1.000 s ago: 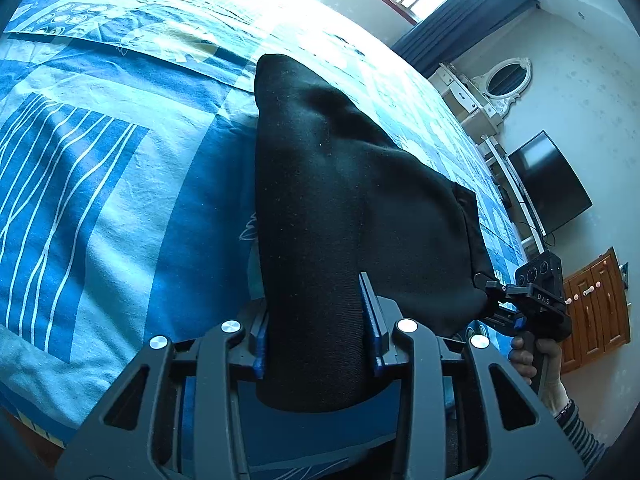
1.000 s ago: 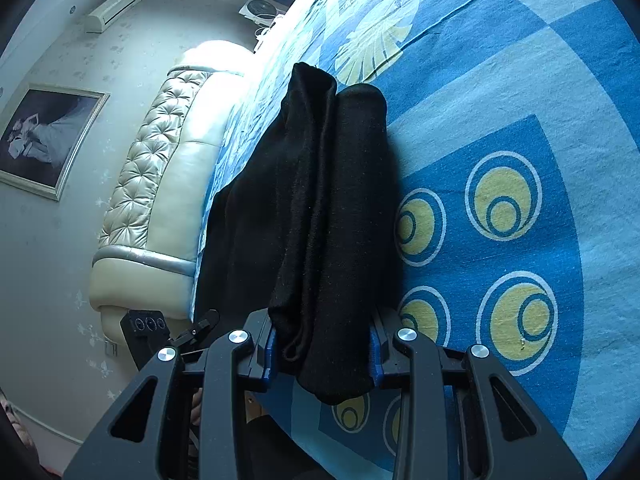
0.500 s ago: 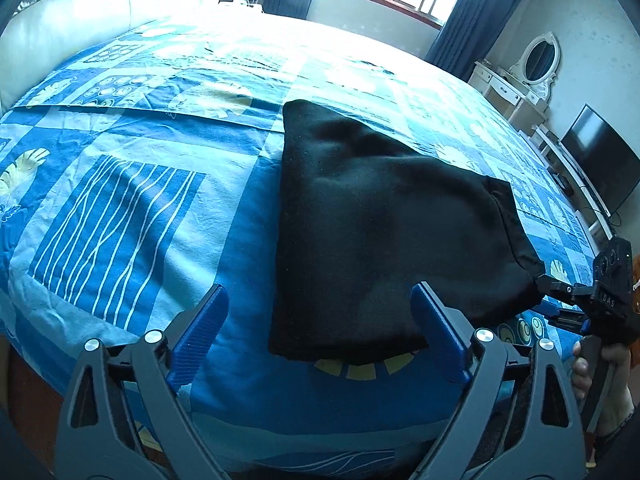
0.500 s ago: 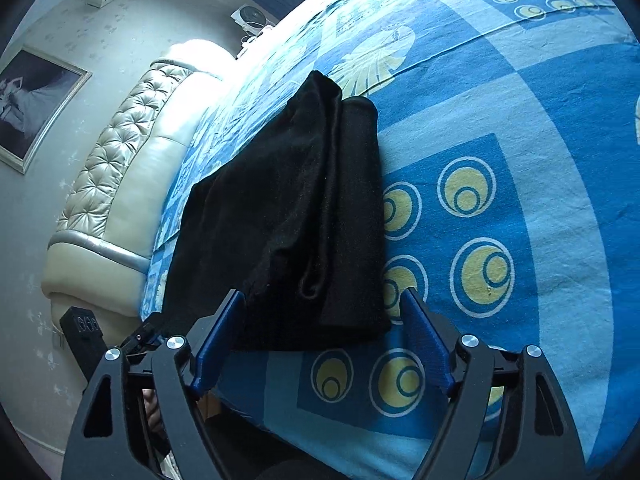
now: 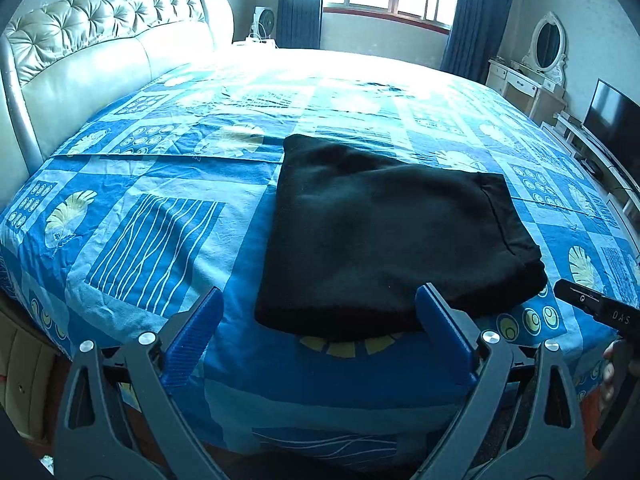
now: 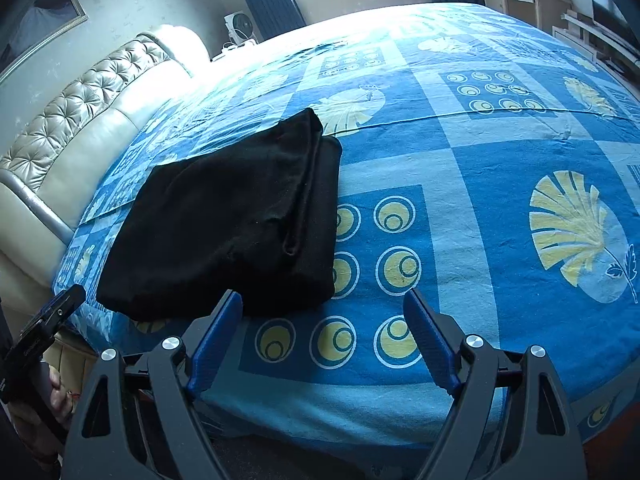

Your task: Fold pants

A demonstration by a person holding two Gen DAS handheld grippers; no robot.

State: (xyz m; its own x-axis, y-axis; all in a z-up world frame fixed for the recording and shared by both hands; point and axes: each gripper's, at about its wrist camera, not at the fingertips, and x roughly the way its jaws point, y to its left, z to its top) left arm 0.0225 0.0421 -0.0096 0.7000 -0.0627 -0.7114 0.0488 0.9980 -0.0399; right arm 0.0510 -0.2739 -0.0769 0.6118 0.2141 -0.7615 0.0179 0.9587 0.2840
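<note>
Now the black pants lie folded on the bed, straight ahead of our left gripper and to the left of our right gripper. Both have their fingers wide apart, holding nothing. Our left is nearer. Only the right view shows the stacked layer edges.

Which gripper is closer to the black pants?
The left gripper: its open fingers frame the pants' near edge. The right gripper, also open, points at the bedsheet beside them.
</note>
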